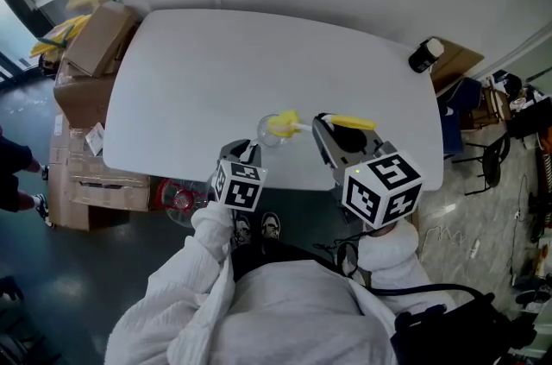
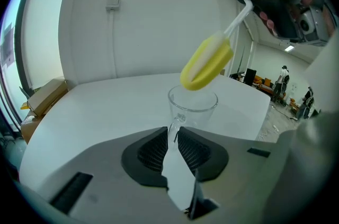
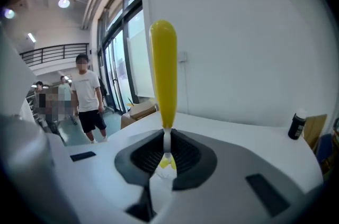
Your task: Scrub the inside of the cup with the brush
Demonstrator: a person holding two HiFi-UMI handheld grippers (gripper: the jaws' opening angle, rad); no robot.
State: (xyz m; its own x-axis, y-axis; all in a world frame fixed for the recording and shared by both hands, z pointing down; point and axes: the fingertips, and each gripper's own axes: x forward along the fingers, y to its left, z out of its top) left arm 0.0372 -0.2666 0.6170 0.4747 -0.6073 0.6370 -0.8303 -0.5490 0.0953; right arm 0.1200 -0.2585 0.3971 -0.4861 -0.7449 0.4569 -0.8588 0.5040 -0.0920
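low in the middle of the head view, our left gripper [image 1: 246, 153] has its jaws nearly together, clamped on the handle of the clear cup [image 2: 193, 106], which stands on the white table [image 1: 216, 70]. our right gripper [image 3: 167, 151] pinches the thin stem of the brush [image 2: 207, 62], whose yellow head is at the cup's mouth.

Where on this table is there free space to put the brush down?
Free: the table from the cup to the far edge, and left toward the cardboard boxes. A black bottle takes the far right corner. Crowded: the near edge, around cup and brush.
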